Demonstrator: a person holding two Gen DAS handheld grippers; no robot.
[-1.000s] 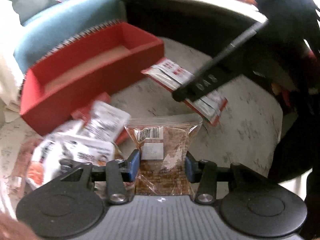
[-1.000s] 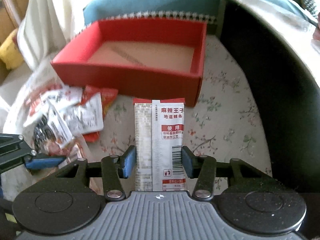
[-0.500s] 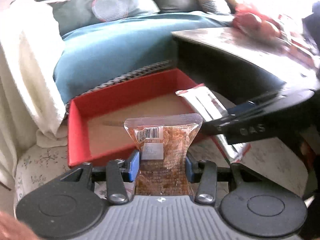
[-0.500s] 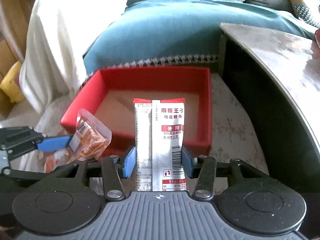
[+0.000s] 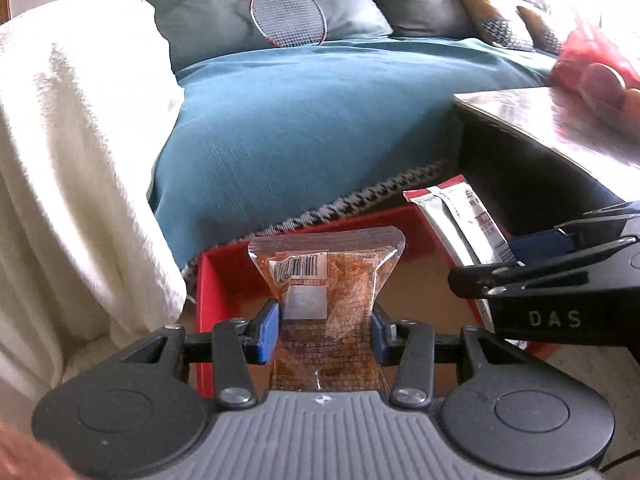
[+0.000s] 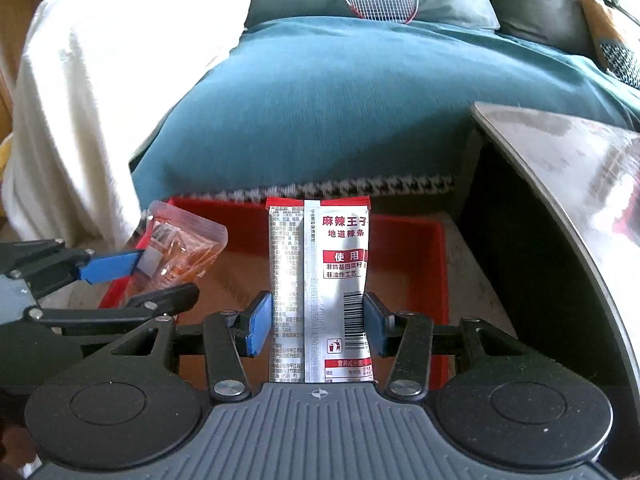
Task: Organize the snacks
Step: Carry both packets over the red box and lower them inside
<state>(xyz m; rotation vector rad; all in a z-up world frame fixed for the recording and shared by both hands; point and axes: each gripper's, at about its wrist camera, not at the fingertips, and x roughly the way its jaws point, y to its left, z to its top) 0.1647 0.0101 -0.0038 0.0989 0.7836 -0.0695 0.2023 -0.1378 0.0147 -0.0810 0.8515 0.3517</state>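
Note:
My left gripper (image 5: 325, 332) is shut on a clear packet of orange-brown snack (image 5: 326, 280) and holds it over the left part of the open red box (image 5: 208, 304). My right gripper (image 6: 318, 324) is shut on a silver and red spicy strip packet (image 6: 320, 280) and holds it over the same red box (image 6: 424, 248). The right gripper with its packet (image 5: 460, 224) shows at the right of the left wrist view. The left gripper with its packet (image 6: 176, 256) shows at the left of the right wrist view.
A teal sofa seat (image 5: 320, 120) lies behind the box, with a white blanket (image 5: 72, 160) at the left and a badminton racket (image 5: 288, 16) on the cushions. A dark table with a glossy top (image 6: 560, 168) stands at the right.
Both grippers have risen from the floor pile and come forward over the red box, each keeping its packet. The loose snack pile has dropped out of view.

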